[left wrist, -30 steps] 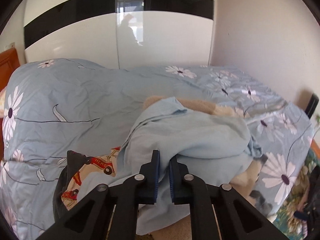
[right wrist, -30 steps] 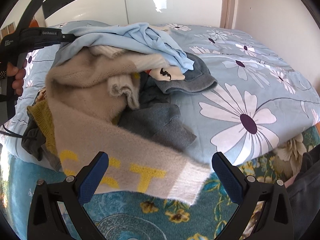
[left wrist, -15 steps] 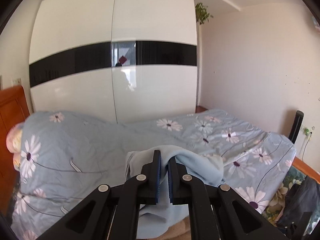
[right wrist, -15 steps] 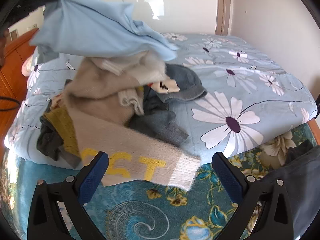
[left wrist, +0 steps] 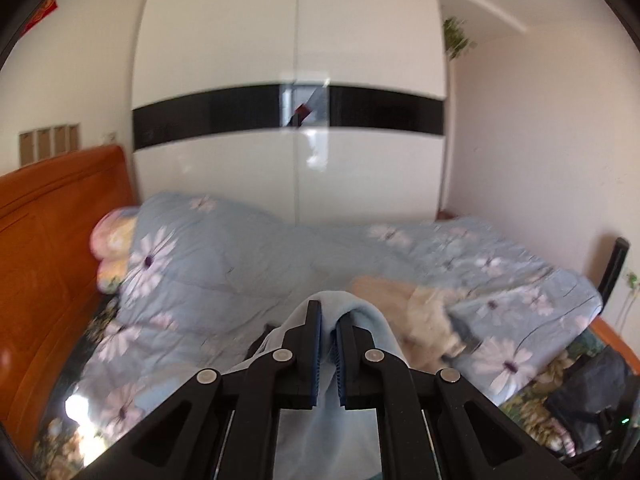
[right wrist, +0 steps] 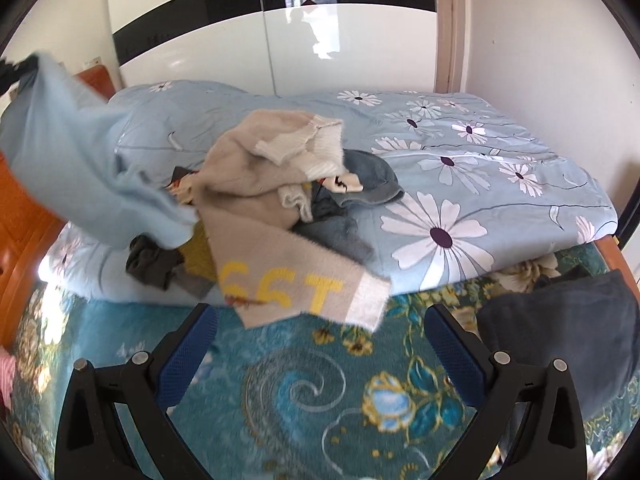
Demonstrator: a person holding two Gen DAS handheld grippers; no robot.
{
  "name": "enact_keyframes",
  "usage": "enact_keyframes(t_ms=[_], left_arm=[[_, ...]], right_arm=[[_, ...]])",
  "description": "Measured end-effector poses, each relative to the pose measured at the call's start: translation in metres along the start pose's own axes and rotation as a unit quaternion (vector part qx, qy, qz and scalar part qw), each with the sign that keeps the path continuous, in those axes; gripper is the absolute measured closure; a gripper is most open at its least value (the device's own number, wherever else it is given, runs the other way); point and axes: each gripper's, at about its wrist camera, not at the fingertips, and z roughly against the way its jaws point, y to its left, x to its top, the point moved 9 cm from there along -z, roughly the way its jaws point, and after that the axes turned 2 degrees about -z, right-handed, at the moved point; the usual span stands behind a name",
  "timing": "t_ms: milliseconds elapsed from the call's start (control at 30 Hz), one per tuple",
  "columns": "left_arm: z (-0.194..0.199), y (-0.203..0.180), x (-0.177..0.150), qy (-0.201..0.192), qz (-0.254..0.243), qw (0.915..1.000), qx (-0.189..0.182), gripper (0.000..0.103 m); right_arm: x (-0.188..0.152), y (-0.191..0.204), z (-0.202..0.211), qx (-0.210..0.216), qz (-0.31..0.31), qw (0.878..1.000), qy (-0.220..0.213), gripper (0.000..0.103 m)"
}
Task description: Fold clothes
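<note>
My left gripper (left wrist: 328, 312) is shut on a light blue garment (left wrist: 360, 320), held high above the bed; the cloth drapes over and between the fingers. In the right wrist view the same light blue garment (right wrist: 80, 168) hangs at the left, its lower end still touching the clothes pile (right wrist: 280, 184). The pile holds a beige sweater with yellow letters (right wrist: 288, 272), grey and dark pieces. My right gripper (right wrist: 320, 320) is open and empty, low in front of the bed edge.
The bed has a blue daisy-print duvet (right wrist: 460, 184) and a teal floral sheet (right wrist: 304, 392). An orange wooden headboard (left wrist: 48, 248) stands at the left, a white-and-black wardrobe (left wrist: 292, 140) behind. A dark garment (right wrist: 568, 328) lies at the right bed edge.
My left gripper has risen and swung left, lifting the light blue garment off the pile. My right gripper has drawn back and down, still open.
</note>
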Motion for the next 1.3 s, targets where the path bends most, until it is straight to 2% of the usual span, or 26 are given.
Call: enact_keyframes(t_ms=[67, 167, 233, 300, 433, 533, 600, 733, 833, 900, 933, 1000, 1033, 1067, 1167, 1267, 1300], left_arm=[[0.008, 0.014, -0.028, 0.028, 0.034, 0.999, 0.001, 0.097], [0.03, 0.008, -0.064, 0.019, 0.045, 0.9988, 0.002, 0.097], [0.031, -0.003, -0.106, 0.059, 0.074, 0.995, -0.033, 0.097], [0.028, -0.018, -0.157, 0.101, 0.077, 0.9912, -0.037, 0.097], [0.015, -0.083, -0.269, 0.206, 0.107, 0.969, -0.086, 0.096], [0.008, -0.139, -0.32, 0.262, 0.118, 0.9492, -0.127, 0.096], [0.006, -0.169, -0.339, 0.284, 0.11, 0.9419, -0.141, 0.096], [0.013, -0.186, -0.354, 0.312, 0.134, 0.927, -0.159, 0.094], [0.027, -0.169, -0.348, 0.312, 0.141, 0.9255, -0.162, 0.092], [0.033, -0.155, -0.344, 0.313, 0.155, 0.9209, -0.174, 0.09], [0.039, -0.143, -0.342, 0.312, 0.168, 0.9175, -0.18, 0.087], [0.046, -0.124, -0.338, 0.303, 0.2, 0.9103, -0.199, 0.067], [0.05, -0.116, -0.333, 0.294, 0.211, 0.91, -0.203, 0.05], [0.055, -0.107, -0.328, 0.284, 0.222, 0.9096, -0.207, 0.047], [0.062, -0.081, -0.311, 0.243, 0.228, 0.9203, -0.205, 0.043], [0.046, -0.045, -0.313, 0.217, 0.239, 0.9347, -0.15, 0.039], [0.034, -0.036, -0.318, 0.22, 0.248, 0.9341, -0.134, 0.039]], right_arm=[[-0.01, 0.004, 0.013, 0.003, 0.005, 1.0, 0.002, 0.0], [-0.024, 0.011, 0.032, 0.01, 0.015, 1.0, -0.004, 0.0], [-0.035, 0.014, 0.039, 0.009, 0.019, 1.0, 0.0, 0.0], [-0.046, 0.015, 0.043, 0.012, 0.017, 1.0, 0.01, 0.0], [-0.072, 0.019, 0.048, 0.016, 0.028, 0.999, 0.028, 0.0], [-0.088, 0.017, 0.05, 0.012, 0.035, 0.998, 0.043, 0.0], [-0.097, 0.014, 0.052, 0.01, 0.038, 0.998, 0.051, 0.0], [-0.109, -0.004, 0.061, -0.005, 0.033, 0.998, 0.058, 0.0], [-0.113, -0.019, 0.064, -0.02, 0.025, 0.997, 0.063, 0.0], [-0.115, -0.024, 0.062, -0.024, 0.02, 0.997, 0.069, 0.0], [-0.116, -0.025, 0.061, -0.025, 0.019, 0.997, 0.073, 0.0], [-0.12, -0.023, 0.058, -0.023, 0.02, 0.996, 0.079, 0.0], [-0.123, -0.021, 0.055, -0.023, 0.021, 0.996, 0.083, 0.0], [-0.125, -0.019, 0.052, -0.022, 0.023, 0.996, 0.088, 0.0], [-0.131, -0.012, 0.042, -0.022, 0.028, 0.994, 0.104, 0.0], [-0.132, 0.0, 0.035, -0.017, 0.04, 0.993, 0.111, 0.0], [-0.132, 0.003, 0.034, -0.015, 0.043, 0.993, 0.113, 0.0]])
